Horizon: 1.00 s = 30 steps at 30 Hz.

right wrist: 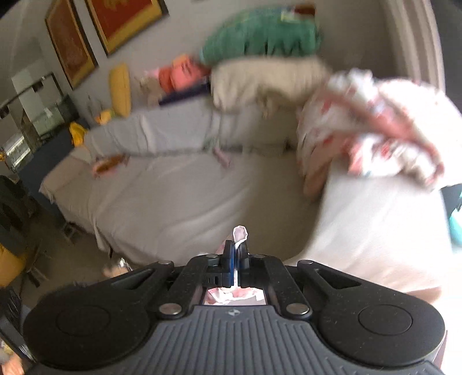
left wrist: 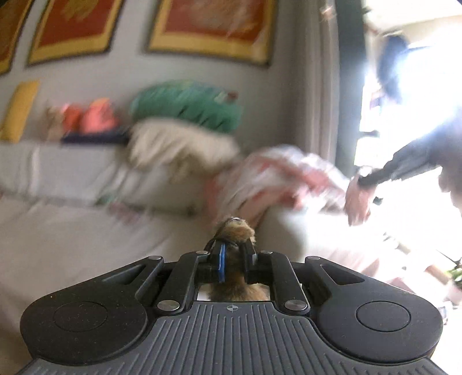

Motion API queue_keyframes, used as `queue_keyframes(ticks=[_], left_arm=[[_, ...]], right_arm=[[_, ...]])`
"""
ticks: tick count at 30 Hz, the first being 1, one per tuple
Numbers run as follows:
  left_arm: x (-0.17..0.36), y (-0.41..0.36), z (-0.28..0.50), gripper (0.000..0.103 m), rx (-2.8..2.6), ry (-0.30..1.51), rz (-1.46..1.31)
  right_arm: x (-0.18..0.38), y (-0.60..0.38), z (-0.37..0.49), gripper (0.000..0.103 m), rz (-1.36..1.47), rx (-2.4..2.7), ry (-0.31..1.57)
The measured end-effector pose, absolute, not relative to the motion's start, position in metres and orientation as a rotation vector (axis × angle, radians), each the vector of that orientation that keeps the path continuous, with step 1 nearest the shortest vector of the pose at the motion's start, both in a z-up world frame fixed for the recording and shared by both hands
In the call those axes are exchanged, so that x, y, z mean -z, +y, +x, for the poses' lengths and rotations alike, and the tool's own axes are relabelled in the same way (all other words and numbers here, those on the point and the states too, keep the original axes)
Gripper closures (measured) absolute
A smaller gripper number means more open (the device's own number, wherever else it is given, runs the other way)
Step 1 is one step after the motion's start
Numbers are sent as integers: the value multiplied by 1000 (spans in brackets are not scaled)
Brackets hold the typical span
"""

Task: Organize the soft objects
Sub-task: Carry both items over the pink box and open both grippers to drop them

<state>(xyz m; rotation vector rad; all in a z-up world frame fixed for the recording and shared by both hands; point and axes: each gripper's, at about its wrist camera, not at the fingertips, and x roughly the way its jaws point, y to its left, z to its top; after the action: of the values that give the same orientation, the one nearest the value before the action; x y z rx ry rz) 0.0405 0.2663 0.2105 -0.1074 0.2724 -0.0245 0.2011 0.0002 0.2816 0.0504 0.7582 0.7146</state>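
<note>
**Both grippers clamped on soft things above the sofa**

Here's the big pale sofa point(right wrist: 179, 199), filling both views, blurred all over. Along its back, a green cushion point(right wrist: 262, 36) sits piled on a cream cushion point(right wrist: 260, 80), and just to the right a pink-and-white patterned blanket point(right wrist: 372, 127) is heaped over the sofa's arm. Red-and-gold framed pictures point(left wrist: 213, 26) hang on the wall above. Now the small stuff: the left gripper point(left wrist: 232, 252) has its jaws pinched tight on a brown furry toy point(left wrist: 235, 226), fur poking out past the tips and below the fingers. The right gripper point(right wrist: 236, 255) is clamped on a thin pink-and-white cloth point(right wrist: 240, 233), a tuft standing up between the tips.
</note>
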Motion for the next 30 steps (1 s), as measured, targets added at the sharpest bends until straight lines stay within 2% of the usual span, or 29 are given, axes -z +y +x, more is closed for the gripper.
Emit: queue_keyframes(ticks=[6, 10, 14, 16, 21, 24, 26, 30], left_arm=[[-286, 179, 57, 89, 253, 160, -70], [-295, 117, 84, 88, 396, 160, -86], [-258, 64, 124, 81, 558, 257, -203], [-219, 41, 150, 77, 603, 407, -262], [-118, 11, 189, 81, 443, 760, -219], [-109, 34, 189, 81, 488, 774, -322], [-118, 56, 180, 81, 501, 688, -357], [-138, 87, 148, 81, 372, 595, -262]], right_arm=[[-329, -93, 157, 101, 49, -611, 608], [-334, -154, 134, 101, 51, -535, 566], [-322, -201, 131, 101, 91, -487, 562], [-307, -213, 135, 101, 114, -476, 584], [-252, -212, 154, 101, 124, -439, 676], [-217, -199, 166, 101, 89, -419, 726], [-196, -190, 170, 101, 86, -426, 760], [-146, -170, 181, 101, 115, -469, 832]])
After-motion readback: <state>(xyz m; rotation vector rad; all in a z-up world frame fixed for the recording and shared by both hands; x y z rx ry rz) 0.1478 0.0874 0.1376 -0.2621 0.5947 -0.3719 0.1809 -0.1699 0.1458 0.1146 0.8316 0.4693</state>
